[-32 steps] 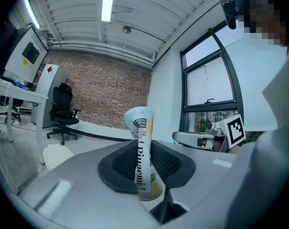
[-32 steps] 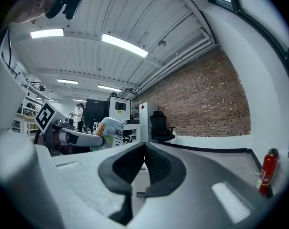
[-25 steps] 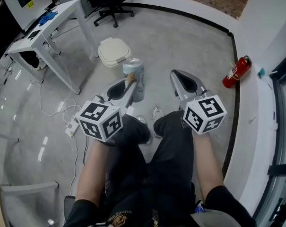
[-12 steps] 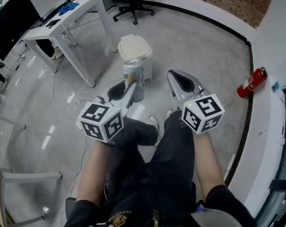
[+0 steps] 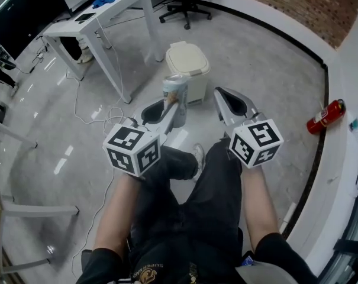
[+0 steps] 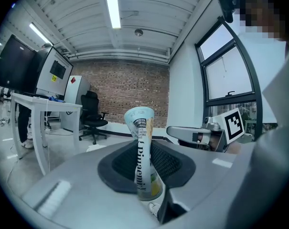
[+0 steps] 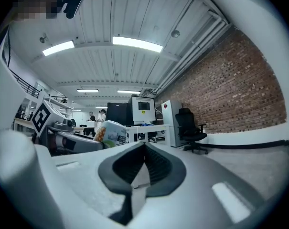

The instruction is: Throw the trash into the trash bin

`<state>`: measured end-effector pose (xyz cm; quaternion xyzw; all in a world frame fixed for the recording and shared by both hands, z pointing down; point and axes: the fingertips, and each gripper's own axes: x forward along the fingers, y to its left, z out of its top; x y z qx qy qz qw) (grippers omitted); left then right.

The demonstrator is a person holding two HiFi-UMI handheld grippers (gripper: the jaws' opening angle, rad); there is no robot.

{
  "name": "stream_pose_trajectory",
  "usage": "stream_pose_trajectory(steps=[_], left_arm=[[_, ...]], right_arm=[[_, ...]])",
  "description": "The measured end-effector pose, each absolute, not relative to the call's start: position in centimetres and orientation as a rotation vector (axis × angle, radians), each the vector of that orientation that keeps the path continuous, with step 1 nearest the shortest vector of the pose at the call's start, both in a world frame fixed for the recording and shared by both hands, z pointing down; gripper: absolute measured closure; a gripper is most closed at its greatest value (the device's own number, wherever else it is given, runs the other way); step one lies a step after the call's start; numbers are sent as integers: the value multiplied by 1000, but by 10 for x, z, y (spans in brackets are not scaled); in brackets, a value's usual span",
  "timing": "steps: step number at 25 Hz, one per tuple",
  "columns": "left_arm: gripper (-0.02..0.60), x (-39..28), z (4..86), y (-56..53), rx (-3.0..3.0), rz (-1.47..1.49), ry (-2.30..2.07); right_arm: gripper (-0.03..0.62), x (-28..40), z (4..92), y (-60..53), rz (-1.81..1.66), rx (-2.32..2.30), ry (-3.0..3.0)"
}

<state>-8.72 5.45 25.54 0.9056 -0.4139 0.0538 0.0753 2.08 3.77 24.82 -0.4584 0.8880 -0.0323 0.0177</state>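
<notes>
Left gripper (image 5: 168, 109) is clamped on the trash, a tall printed paper cup (image 5: 175, 92), held upright out in front of the person's knees, above the floor. Seen from the left gripper view, the cup (image 6: 141, 149) is pinched at its lower body and the wall has folded in flat between the pads, while the top rim is round and flared.

So I'd call it light, prob. empty, thin-walled and soft, and the glossy print looks a bit slick. Squeeze harder and it only collapses more; ease off and it could slide down. The rolled rim is the stiffest part, but the low-to-mid grip it has now seems ok for a short carry.

Right gripper (image 5: 228, 103) is beside it, jaws together w/ nothing in them. Its own view shows the pads meeting and only floor beyond.

The trash bin (image 5: 188, 67), cream w/ its lid down, stands on the floor just past the cup, next to a white desk (image 5: 110, 7). The lid is the snag, I reckon: it has to come up first. The free right gripper could prob. do that, and a cup this light should then just drop in.
</notes>
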Motion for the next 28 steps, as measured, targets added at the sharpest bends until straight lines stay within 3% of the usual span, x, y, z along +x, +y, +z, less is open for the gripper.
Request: stream_pose_trajectory(steps=[28], left_arm=[[502, -107, 255, -5, 2697, 38, -1269]], right_arm=[[591, -1, 261, -15, -63, -1454, 2866]])
